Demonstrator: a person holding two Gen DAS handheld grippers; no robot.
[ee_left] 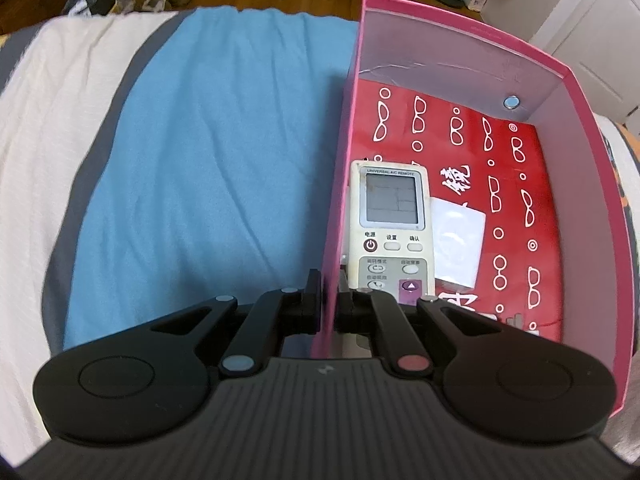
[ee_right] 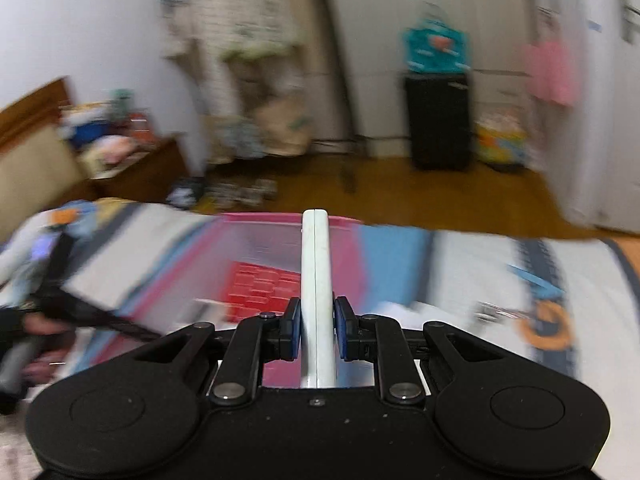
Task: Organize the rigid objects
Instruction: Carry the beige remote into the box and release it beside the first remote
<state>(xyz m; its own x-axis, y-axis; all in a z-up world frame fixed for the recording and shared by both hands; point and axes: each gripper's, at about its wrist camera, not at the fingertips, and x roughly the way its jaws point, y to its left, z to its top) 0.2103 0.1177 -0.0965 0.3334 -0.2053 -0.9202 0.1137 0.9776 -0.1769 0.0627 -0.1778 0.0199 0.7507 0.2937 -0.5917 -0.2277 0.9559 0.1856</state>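
Pinching the pink box (ee_left: 580, 92) wall, the left gripper (ee_left: 329, 300) steadies it; the right gripper (ee_right: 317, 328) clamps a white slab (ee_right: 316, 264) edge-on.

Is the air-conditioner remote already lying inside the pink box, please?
Yes, in. The air-conditioner remote lies face up on the red paper bag inside the pink box, against its left wall.

Left gripper (ee_left: 329, 300) clamped on pink box (ee_left: 576, 92) wall, remote (ee_left: 390, 232) inside

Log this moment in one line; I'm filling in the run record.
left tool: shut on pink box wall | right tool: shut on white slab | box holds remote
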